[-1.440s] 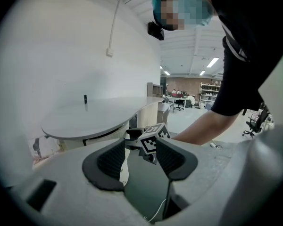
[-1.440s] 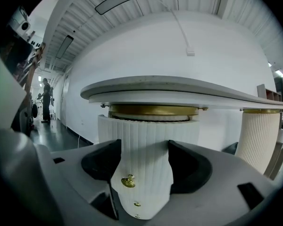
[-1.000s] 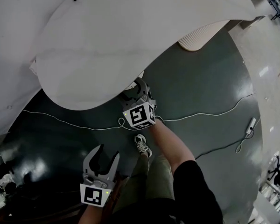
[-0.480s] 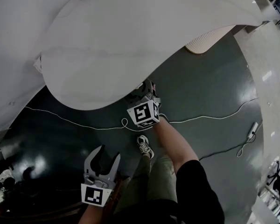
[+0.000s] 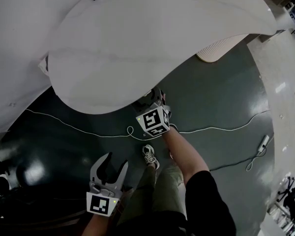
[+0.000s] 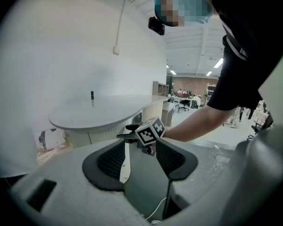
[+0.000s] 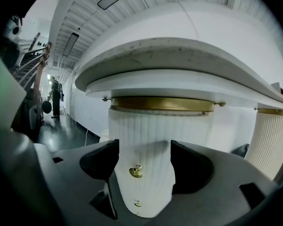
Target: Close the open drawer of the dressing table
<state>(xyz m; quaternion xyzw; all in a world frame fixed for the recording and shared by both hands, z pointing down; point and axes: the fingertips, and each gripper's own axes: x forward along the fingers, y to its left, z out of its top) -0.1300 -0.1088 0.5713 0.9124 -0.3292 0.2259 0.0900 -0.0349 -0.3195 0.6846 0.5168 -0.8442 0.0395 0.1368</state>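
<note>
Matt ribbed drawer (image 7: 153,145) w/ shiny metal knob (image 7: 135,172)

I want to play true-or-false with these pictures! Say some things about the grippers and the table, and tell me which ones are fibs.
1. The right gripper has its fingers squeezed shut. False: they stand apart, having just been opening, and a gold knob shows between them, not gripped.
2. The left gripper holds nothing. True.
3. The drawer front is white and ribbed. True.
4. The floor is bright red. False: it is dark.
5. A white cable lies on the floor. True.
</note>
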